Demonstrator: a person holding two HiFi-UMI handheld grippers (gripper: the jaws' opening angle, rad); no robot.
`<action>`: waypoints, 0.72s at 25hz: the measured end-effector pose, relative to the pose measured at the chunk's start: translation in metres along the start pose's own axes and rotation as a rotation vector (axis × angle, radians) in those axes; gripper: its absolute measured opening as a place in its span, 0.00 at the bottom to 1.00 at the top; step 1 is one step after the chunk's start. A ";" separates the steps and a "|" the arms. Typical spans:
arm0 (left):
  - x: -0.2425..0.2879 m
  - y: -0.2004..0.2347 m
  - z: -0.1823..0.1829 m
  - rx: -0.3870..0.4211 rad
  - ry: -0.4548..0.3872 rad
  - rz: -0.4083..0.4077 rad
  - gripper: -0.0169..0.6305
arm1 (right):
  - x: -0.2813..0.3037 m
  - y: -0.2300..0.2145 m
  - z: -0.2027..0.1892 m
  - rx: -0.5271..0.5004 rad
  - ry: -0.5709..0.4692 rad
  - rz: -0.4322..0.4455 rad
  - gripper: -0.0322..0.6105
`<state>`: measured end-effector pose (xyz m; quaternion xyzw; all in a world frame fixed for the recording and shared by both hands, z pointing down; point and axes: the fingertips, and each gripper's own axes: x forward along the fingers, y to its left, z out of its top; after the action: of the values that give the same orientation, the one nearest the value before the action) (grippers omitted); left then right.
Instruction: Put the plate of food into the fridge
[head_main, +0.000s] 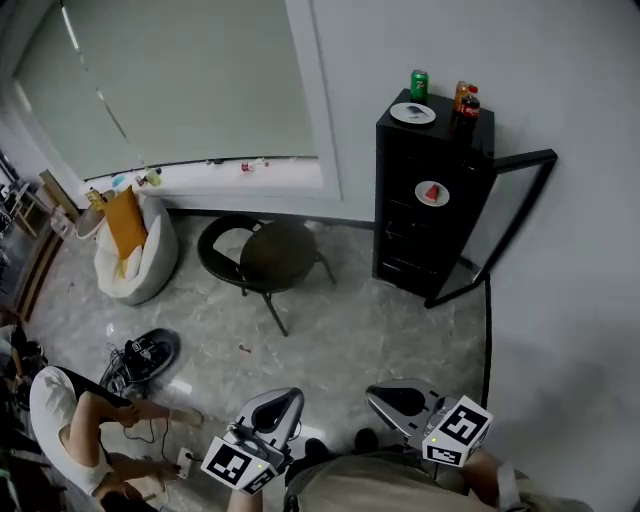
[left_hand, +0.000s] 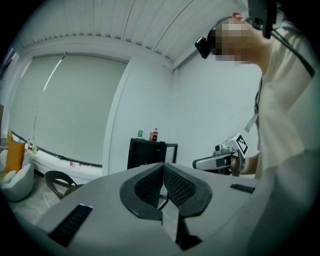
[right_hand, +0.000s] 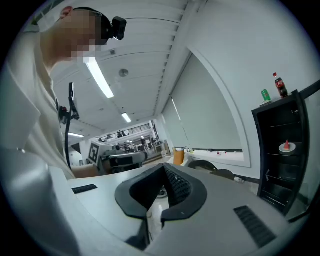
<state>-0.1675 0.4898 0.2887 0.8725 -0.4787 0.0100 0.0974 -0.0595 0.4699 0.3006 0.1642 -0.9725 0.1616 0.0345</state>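
1. The left gripper (head_main: 280, 402) sits at the lower centre of the head view. The right gripper (head_main: 392, 400) is just to its right, and both are aimed up the frame across the floor (head_main: 340, 330).
2. In the left gripper view the dark ribbed fingers (left_hand: 177, 187) are clenched tip to tip, with nothing between them.
3. In the right gripper view the fingers (right_hand: 180, 187) are likewise pressed together at their tips and carry nothing.
4. The black fridge (head_main: 400, 240) stands against the wall at the upper right of the head view, well apart from both grippers. Its door (head_main: 510, 215) is swung open to the right.
5. The plate of food (head_main: 431, 193), a white plate with a red wedge on it, rests on an upper shelf inside the fridge.
6. On top of the fridge are a second plate (head_main: 412, 113), a green can (head_main: 419, 85) and bottles (head_main: 466, 102).
7. A round chair (head_main: 270, 255) stands at the frame's centre.
8. A white beanbag (head_main: 140, 265) with an orange cushion (head_main: 125, 222) is at the left.
9. A seated person (head_main: 65, 420) occupies the lower left corner.
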 end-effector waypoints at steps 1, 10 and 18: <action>0.001 0.001 0.001 0.007 0.004 -0.002 0.04 | 0.002 -0.002 -0.001 -0.004 -0.002 -0.004 0.08; 0.036 0.021 0.002 -0.002 0.015 -0.088 0.04 | -0.010 -0.035 0.008 -0.083 0.009 -0.173 0.08; 0.083 0.064 0.000 -0.022 0.071 -0.205 0.04 | -0.002 -0.080 0.027 -0.069 0.025 -0.358 0.08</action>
<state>-0.1767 0.3870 0.3081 0.9148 -0.3834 0.0259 0.1244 -0.0321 0.3906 0.2995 0.3312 -0.9323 0.1214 0.0804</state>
